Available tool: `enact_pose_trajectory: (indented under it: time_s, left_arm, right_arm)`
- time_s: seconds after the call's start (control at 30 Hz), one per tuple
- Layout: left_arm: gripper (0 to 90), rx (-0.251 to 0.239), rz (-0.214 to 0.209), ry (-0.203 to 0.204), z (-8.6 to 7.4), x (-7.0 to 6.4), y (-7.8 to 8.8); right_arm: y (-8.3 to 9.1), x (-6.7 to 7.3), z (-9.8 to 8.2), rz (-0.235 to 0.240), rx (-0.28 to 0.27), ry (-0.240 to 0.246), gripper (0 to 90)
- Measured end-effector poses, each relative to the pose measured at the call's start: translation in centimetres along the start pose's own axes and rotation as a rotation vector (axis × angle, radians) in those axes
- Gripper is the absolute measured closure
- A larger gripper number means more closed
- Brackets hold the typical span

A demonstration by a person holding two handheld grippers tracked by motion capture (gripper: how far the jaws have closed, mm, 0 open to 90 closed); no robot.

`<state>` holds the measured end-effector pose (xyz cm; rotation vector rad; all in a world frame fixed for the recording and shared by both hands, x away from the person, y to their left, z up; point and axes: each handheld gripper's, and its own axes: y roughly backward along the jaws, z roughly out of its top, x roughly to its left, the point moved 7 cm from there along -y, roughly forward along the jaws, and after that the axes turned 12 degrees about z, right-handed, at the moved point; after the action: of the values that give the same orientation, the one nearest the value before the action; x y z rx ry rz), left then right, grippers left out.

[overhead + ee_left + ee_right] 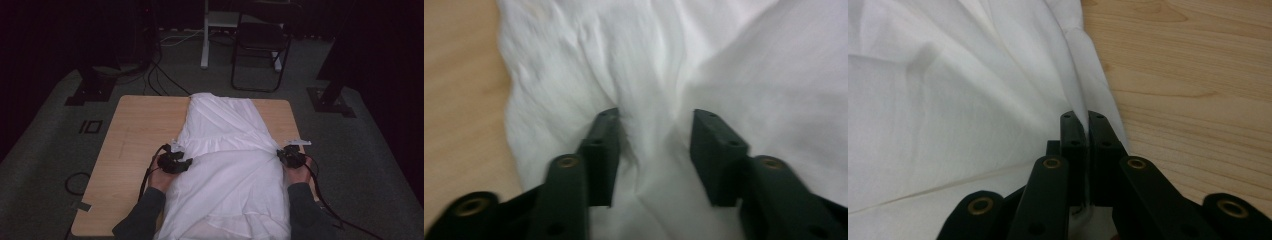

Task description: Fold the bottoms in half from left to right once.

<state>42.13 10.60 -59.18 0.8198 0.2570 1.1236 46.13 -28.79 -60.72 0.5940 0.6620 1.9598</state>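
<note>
the white dress [225, 165] lies down the middle of the wooden table [135, 130], its long axis running from the far edge towards me, with the near end spilling over the table's near edge between my forearms. my left gripper [176, 161] sits at the dress's left edge and my right gripper [290, 156] at its right edge, level with each other about where a gathered seam crosses the cloth. so the dress lies between my two hands, inward from each, and neither is clearly nearer.

in the right gripper view my jaws are pressed together with a thin fold of the edge pinched between them, bare wood just to the right. in the left gripper view my jaws stand moderately apart, with a soft ridge of cloth rising between them; i think the pads are not pressing it, though that picture is a little blurred.

the cloth is thin, matte and limp, creased in long soft folds. the table is smooth pale wood with a fine grain, and my jaws are hard black plastic with small brass rivets.
</note>
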Motion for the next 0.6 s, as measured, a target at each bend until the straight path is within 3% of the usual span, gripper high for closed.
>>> enact_pose_trajectory:
  time_s: [0.03, 0.1, 0.17, 0.33, 0.43, 0.53, 0.6]
  left_arm:
    - [68.8, 0.03, 0.041, -0.026, -0.4, 0.2, -0.5]
    - [77.2, 0.011, 0.039, 0.0, -0.5, 0.6, -0.8]
    - [83.5, 0.014, 0.077, -0.021, -0.4, 1.3, -1.1]
    - [85.8, 0.034, 0.183, -0.062, 0.3, 3.6, -2.2]
    - [85.8, 0.061, 0.242, -0.056, 0.8, 5.4, -3.1]
    - [85.0, 0.075, 0.253, -0.021, 1.2, 6.6, -3.7]
    - [78.6, 0.066, 0.242, -0.005, 1.2, 6.8, -3.6]
  right_arm:
    - [0.0, 0.1, 0.0, -0.001, 0.0, 0.004, 87.3]
    - [-0.1, 0.4, 0.0, 0.0, -0.003, 0.008, 87.4]
    - [-0.3, 0.7, 0.1, 0.006, -0.004, 0.009, 87.4]
    - [-1.0, 2.0, 0.6, 0.041, -0.003, 0.011, 87.2]
    - [-1.7, 2.7, 1.2, 0.055, -0.004, 0.017, 86.3]
    - [-2.5, 2.7, 1.8, 0.059, -0.014, 0.0, 84.4]
    - [-2.6, 2.5, 2.1, 0.066, -0.003, -0.017, 78.2]
